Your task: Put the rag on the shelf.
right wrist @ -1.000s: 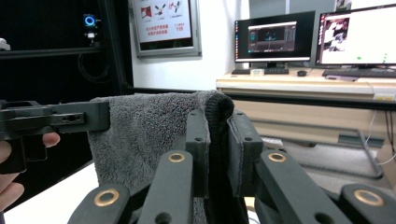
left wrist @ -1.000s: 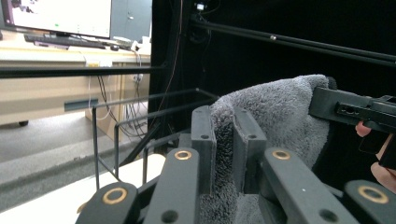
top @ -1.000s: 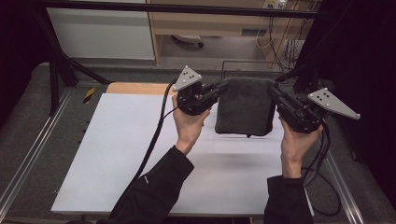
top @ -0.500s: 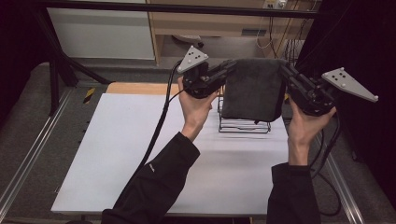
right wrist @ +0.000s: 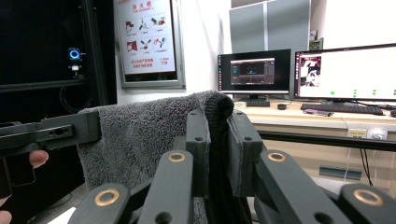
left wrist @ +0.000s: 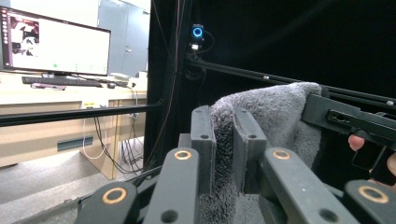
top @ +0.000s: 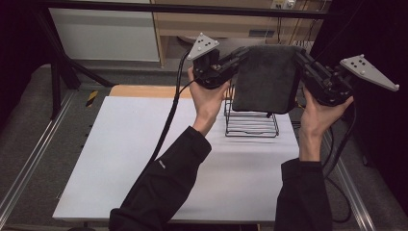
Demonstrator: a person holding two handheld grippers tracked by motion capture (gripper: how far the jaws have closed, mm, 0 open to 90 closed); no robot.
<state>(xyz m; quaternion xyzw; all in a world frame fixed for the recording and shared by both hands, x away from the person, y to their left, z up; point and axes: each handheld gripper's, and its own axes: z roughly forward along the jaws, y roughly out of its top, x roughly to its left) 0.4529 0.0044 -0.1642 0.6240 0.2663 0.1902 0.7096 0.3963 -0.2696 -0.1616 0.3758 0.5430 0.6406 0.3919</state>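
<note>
A dark grey towel [top: 267, 77] hangs folded in the air above the table, stretched between the two grippers. My left gripper [top: 239, 55] is shut on the towel's upper left corner, its jaws pinching the fluffy cloth [left wrist: 261, 121]. My right gripper [top: 302, 57] is shut on the upper right corner, where the grey towel [right wrist: 140, 130] fills the space to the left of its jaws. Below the towel a black wire rack [top: 251, 121] stands on the white table top [top: 144, 159]. The towel's lower edge hangs just over the rack's top.
A wooden board [top: 144, 91] lies at the table's far edge. Metal rails [top: 29, 163] run along both sides of the table. A black frame bar [top: 144, 7] crosses the back. Monitors [right wrist: 345, 72] and a desk stand beyond the table.
Both grippers have lifted the towel up off the wire rack, which now stands uncovered on the table. The hands have risen and spread slightly apart.
</note>
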